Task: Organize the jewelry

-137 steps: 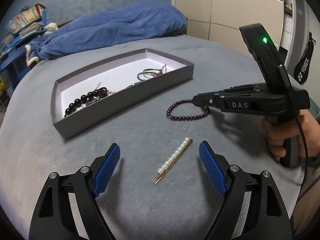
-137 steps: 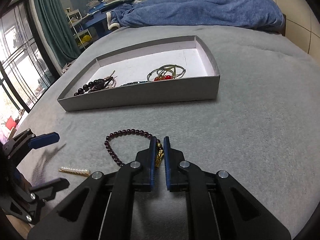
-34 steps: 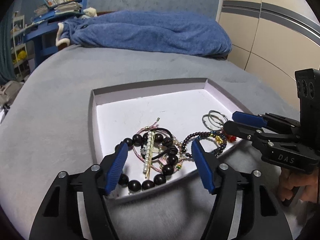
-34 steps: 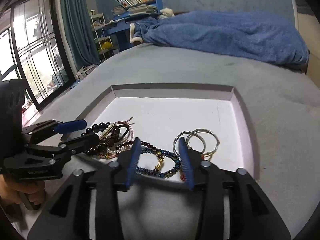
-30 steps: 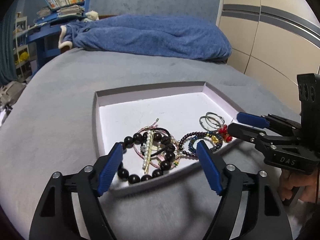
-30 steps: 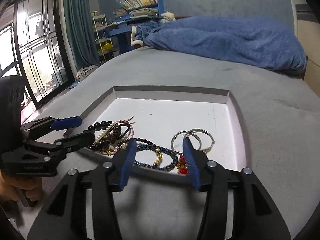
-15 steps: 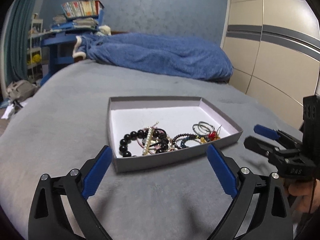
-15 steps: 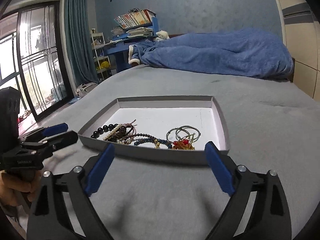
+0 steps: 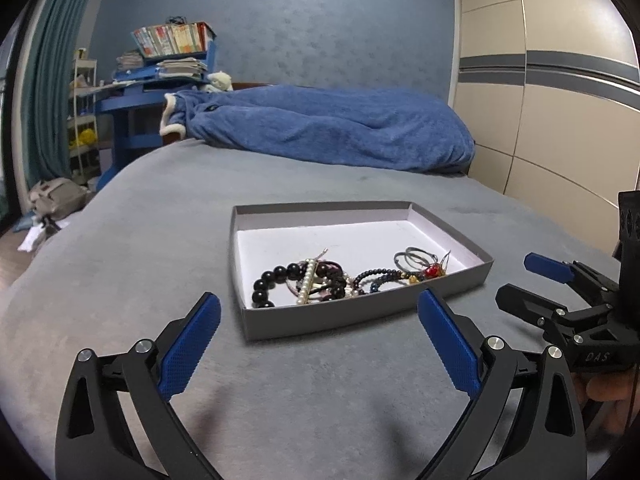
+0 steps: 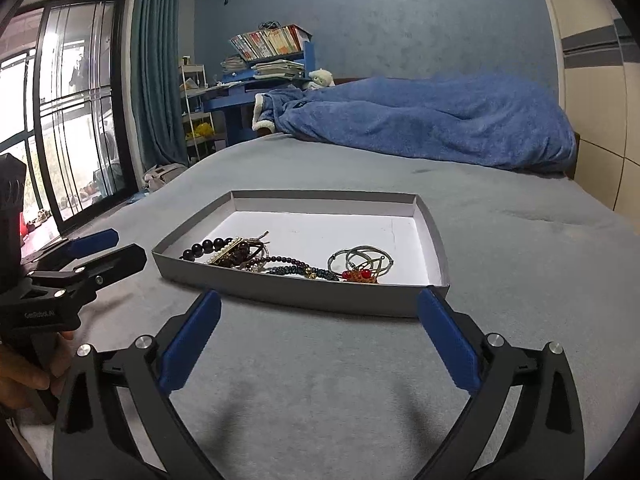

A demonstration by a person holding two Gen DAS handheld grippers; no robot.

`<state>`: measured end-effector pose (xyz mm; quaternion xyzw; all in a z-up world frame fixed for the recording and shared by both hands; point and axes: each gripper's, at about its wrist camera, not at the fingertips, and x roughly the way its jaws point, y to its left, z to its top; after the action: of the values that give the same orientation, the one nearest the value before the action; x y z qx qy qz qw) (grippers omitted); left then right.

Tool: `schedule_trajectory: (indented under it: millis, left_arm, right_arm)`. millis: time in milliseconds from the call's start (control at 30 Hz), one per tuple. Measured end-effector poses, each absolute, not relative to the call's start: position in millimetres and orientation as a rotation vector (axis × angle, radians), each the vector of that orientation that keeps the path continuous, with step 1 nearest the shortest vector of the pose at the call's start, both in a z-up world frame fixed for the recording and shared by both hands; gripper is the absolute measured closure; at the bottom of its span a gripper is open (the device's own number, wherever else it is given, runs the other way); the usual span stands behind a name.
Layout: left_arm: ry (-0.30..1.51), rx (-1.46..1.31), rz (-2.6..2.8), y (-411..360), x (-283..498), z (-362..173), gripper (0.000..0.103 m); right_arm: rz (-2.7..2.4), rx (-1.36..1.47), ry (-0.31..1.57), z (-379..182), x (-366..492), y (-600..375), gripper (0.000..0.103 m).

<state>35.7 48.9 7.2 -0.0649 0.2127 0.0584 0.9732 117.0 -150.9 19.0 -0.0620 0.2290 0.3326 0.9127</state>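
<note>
Looking at the bed (image 9: 320, 380) now, we see that both claws have pulled back from the box (image 9: 360, 316). A moment ago they were right over its near edge, and the left one had just let go of the pearl pin while the right one had let go of a dark bead bracelet. Now the grey cover between us and the box is bare, with nothing left lying on it.

All the jewelry sits in the box, along its near side. The big black beads (image 9: 272, 280) and the pearl pin (image 9: 307, 280) are by the near left corner. The dark bead bracelet (image 10: 280, 260) is in the middle. The silver rings (image 10: 362, 258) and a red charm (image 10: 358, 274) are toward the near right corner. The far half of the box is empty and white.

We think the job is about done, since nothing is left outside the box.

Our left claw (image 9: 320, 348) is spread as wide as it goes and holds nothing. Our right claw (image 10: 318, 348) is spread just as wide and is empty too. Neither one touches the box or the bed.
</note>
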Motion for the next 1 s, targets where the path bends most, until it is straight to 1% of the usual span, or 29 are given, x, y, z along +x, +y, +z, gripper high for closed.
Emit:
schedule_trajectory:
  millis: [1000]
  left_arm:
    - [0.453, -0.139, 0.125, 52.9, 39.2, 4.0, 0.005]
  right_arm:
    - [0.687, -0.114, 0.476, 18.9, 116.0, -155.0, 0.006]
